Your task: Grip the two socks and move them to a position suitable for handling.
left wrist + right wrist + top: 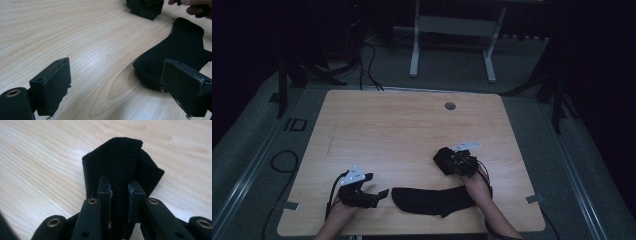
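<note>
- High view: one wooden table (pixel 412 125) carries one black sock (pixel 432 200) lying flat near its front edge, toe toward the left gripper (pixel 379 194).
- The right gripper (pixel 447 161) sits just beyond the sock's cuff end and holds a second, bunched black piece (pixel 443 159) off the laid sock. Whether this is a second sock or a folded-over cuff cannot be told from here.
- Count: two grippers, one flat sock, one gripped bundle, one round grommet (pixel 450 106) far behind the sock.
- Left gripper view: the jaws stand wide apart with nothing between them. The sock's toe (pixel 150 72) lies just beside the right-hand jaw, not gripped.
- Right gripper view: the jaws are closed tight on a ribbed black cuff (pixel 120 167), fabric pinched between the pads and fanning out above them over the table.
- Judgement: the work appears to be at an early stage. One end of the fabric is secured; the toe end is not yet taken, and any folding or pairing remains.
</note>
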Tool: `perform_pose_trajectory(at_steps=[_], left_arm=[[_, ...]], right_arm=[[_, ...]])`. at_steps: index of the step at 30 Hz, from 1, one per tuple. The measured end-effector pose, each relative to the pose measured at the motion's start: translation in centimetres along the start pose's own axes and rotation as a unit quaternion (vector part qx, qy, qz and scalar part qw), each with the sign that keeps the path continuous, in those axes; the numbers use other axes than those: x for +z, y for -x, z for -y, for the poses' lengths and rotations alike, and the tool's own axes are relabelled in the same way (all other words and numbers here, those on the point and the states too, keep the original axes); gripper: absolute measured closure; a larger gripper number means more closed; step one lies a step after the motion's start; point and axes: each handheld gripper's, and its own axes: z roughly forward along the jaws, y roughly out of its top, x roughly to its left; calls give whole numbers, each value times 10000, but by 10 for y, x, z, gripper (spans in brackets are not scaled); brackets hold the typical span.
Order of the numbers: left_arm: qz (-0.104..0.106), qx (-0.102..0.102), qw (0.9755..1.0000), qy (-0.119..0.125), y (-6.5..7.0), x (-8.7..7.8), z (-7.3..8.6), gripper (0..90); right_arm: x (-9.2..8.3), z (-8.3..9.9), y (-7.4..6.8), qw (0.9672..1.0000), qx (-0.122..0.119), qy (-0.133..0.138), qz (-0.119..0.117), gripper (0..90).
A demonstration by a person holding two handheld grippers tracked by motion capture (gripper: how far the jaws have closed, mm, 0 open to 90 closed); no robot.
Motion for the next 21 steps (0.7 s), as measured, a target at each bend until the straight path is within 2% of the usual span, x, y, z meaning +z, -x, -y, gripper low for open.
perform_pose_trajectory(at_steps=[2,4,6,9,10,13,16,17,21], left_arm=[[-5,3,10000,2,0,0,0,96],[-5,6,10000,0,0,0,0,96],[-4,10,10000,-4,0,0,0,95],[8,6,10000,-14,1,0,0,96],[5,10,10000,0,1,0,0,95],[-16,2,10000,37,0,-1,0,96],[-12,-26,10000,32,-1,-1,0,96],[-16,-4,10000,17,-1,0,0,96],[26,18,10000,14,1,2,-1,96]], right_arm=[[4,4,1,9999,-30,-14,116,740],[8,6,2,9999,33,-14,107,701],[9,6,2,9999,141,0,85,612],[8,4,-1,9999,117,-94,26,487],[6,2,-1,9999,112,-100,-7,472],[-8,-3,0,9998,160,108,-19,407],[-24,-14,4,9992,90,364,151,385],[-28,-18,5,9990,67,432,104,374],[-24,-24,3,9992,-79,377,-68,343]])
